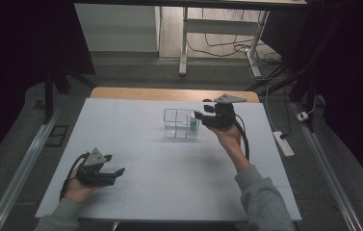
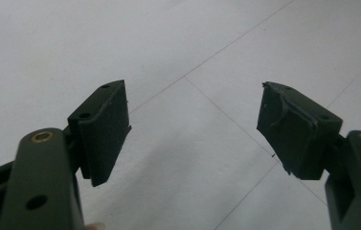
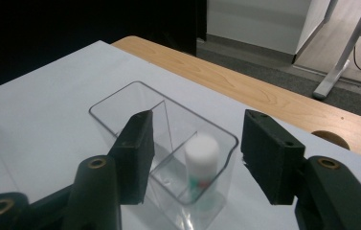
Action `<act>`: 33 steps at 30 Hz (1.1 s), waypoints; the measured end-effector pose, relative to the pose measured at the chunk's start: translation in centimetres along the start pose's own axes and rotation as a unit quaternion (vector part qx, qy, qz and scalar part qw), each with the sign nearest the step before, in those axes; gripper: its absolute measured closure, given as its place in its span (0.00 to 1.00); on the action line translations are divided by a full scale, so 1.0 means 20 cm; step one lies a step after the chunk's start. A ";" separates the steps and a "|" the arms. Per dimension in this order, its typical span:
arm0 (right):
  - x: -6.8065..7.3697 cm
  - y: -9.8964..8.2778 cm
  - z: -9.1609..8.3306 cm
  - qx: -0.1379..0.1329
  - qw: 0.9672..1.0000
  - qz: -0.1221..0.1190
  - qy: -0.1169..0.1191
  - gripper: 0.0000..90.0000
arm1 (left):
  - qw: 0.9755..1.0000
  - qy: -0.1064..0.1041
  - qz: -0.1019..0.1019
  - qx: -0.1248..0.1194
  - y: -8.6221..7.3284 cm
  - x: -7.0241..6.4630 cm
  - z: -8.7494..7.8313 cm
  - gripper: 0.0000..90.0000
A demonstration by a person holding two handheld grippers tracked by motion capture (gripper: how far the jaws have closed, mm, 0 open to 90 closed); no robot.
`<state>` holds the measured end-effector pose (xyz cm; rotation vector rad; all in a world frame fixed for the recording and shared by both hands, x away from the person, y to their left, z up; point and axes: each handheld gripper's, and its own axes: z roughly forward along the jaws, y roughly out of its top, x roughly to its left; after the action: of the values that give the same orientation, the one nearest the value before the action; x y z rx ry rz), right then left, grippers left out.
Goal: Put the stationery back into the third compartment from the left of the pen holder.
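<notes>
One clear box [image 1: 180, 123] with two compartments stands near the table's [image 1: 169, 187] far edge, one white-capped bottle [image 3: 201, 165] upright in its right compartment. The right gripper [image 3: 195, 158] hovers spread beside it. The left gripper [image 2: 192, 132], spread and empty, rests near the near-left corner.
</notes>
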<state>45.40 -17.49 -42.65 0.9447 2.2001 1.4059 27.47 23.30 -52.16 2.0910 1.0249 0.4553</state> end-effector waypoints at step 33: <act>-0.05 -0.68 -0.68 0.039 0.999 -0.016 0.010 0.46 | 1.000 -0.001 0.001 0.001 0.02 -0.01 0.01 0.29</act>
<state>33.09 -30.85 -49.01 0.9209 2.2897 1.3280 27.57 22.88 -52.05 2.0946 1.0227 0.4526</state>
